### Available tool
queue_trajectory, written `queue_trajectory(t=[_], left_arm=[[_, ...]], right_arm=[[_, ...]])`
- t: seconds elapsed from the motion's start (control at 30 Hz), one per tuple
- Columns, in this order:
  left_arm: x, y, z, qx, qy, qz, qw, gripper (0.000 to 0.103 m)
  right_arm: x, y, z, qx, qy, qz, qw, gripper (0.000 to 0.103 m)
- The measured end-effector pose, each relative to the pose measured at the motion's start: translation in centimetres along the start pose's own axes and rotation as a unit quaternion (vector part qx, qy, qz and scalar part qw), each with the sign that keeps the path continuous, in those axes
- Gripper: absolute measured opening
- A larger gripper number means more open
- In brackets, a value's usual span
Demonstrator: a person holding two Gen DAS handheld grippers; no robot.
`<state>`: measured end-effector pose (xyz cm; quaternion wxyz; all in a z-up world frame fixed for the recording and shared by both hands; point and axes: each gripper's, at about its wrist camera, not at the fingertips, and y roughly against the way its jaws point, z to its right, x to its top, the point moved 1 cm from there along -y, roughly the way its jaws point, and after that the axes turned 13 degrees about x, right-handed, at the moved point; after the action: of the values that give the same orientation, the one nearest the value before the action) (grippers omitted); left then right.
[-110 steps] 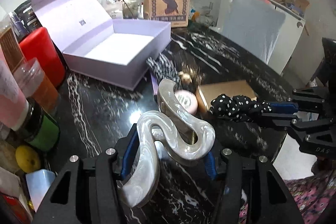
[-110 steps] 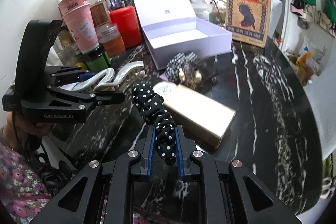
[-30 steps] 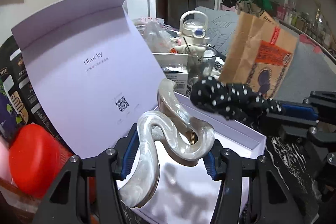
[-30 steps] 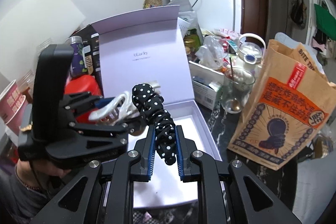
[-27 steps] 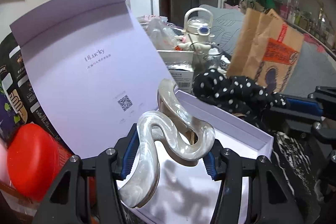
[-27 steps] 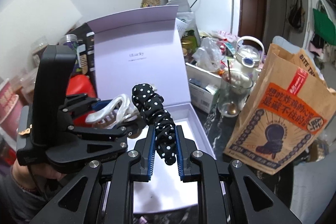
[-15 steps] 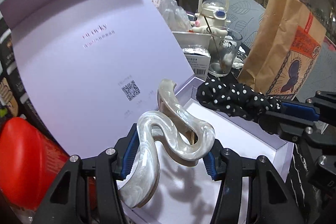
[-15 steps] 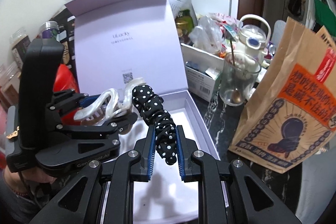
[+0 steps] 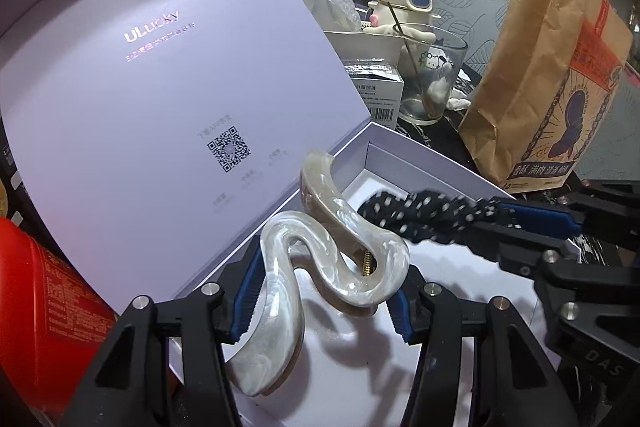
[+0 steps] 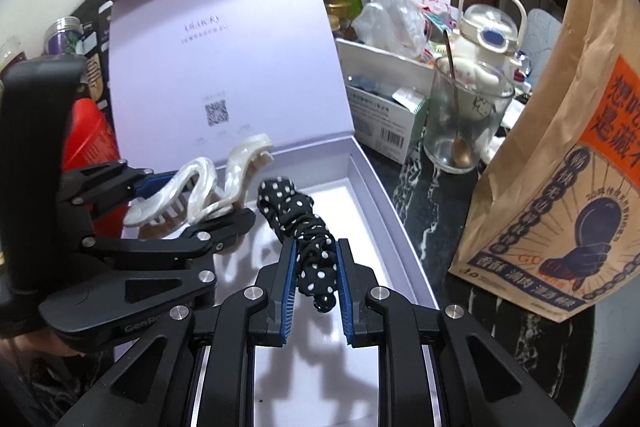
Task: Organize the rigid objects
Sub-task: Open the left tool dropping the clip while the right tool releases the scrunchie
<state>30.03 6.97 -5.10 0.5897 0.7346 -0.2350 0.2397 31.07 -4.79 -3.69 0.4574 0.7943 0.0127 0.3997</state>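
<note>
A pearl-white wavy hair claw [image 9: 332,259] sits crosswise in my left gripper [image 9: 322,301], which is shut on it. My right gripper [image 10: 316,251] is shut on a black scrunchie with white dots [image 10: 298,223], whose free end sticks out forward. Both grippers hang side by side just above the white floor of an open lilac box [image 10: 376,183], the left one [image 10: 188,203] to the left of the right one. The box lid [image 9: 160,87] stands up behind them. In the left wrist view the scrunchie [image 9: 420,215] reaches in from the right, close to the claw.
A brown paper bag [image 10: 560,147] stands right of the box on the black marble table [image 10: 424,195]. Behind the box are a glass with a spoon [image 10: 460,119], a white carton [image 10: 384,123] and a white jug [image 10: 488,39]. A red container [image 9: 40,307] stands at the left.
Both grippers have sunk and moved forward, from in front of the lid to low over the box's floor. Each keeps its hold on its item.
</note>
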Motion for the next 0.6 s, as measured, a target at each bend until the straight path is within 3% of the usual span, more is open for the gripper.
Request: queue_trajectory(t=[0.3,0.37,0.5,0.57,0.6], left_arm=[[-0.04,-0.32,-0.3,-0.024,0.009,-0.015,0.9996,0.054],[-0.06,-0.44,-0.23,-0.034,0.009,-0.019,0.9992,0.054],[-0.19,-0.61,0.17,-0.018,-0.009,-0.031,0.9993,0.054],[-0.29,-0.48,0.14,-0.015,-0.006,-0.032,0.9994,0.056],[-0.3,-0.36,0.08,-0.014,-0.005,-0.03,0.9995,0.063]], right_arm=[[-0.36,-0.58,0.32,0.001,-0.006,-0.001,1.0,0.02],[-0.31,-0.63,0.27,0.002,-0.001,-0.004,1.0,0.028],[-0.44,-0.12,0.22,-0.008,0.002,0.0,1.0,0.049],[-0.53,0.2,0.28,-0.013,0.001,-0.001,1.0,0.049],[-0.56,0.36,0.27,-0.016,0.002,-0.001,1.0,0.049]])
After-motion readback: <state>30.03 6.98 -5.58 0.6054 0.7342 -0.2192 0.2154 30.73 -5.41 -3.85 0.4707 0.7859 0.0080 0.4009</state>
